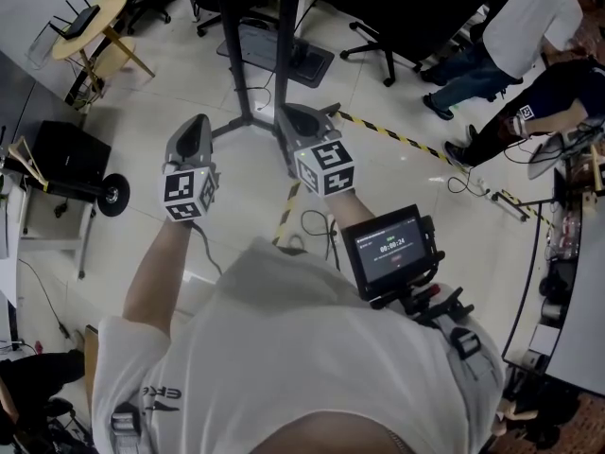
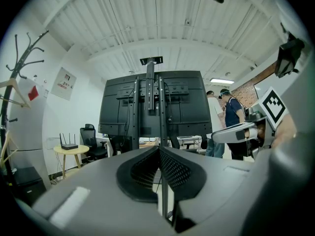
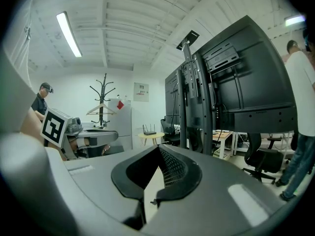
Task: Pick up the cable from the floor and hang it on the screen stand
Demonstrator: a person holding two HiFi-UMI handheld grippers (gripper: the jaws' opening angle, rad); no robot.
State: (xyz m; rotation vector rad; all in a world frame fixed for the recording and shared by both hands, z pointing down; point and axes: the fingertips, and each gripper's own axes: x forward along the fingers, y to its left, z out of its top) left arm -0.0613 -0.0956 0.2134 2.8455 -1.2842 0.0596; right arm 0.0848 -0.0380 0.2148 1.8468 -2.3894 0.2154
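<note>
Left gripper (image 1: 199, 124), right gripper (image 1: 302, 113): jaws pressed together, nothing between, held side by side facing screen stand (image 1: 236, 64). Cable (image 1: 318, 224): loose loops on floor (image 1: 397, 183), beside striped tape (image 1: 286, 208), near stand base.

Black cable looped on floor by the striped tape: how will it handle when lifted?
The cable lies in loose loops, so probably floppy: it should sag from one grip. It looks thin, so likely light, though perhaps slippery to pinch.

Bright, even; ceiling tube light (image 3: 68, 33) overhead; fisheye warp, black vignetted corners; soft shadows.
</note>
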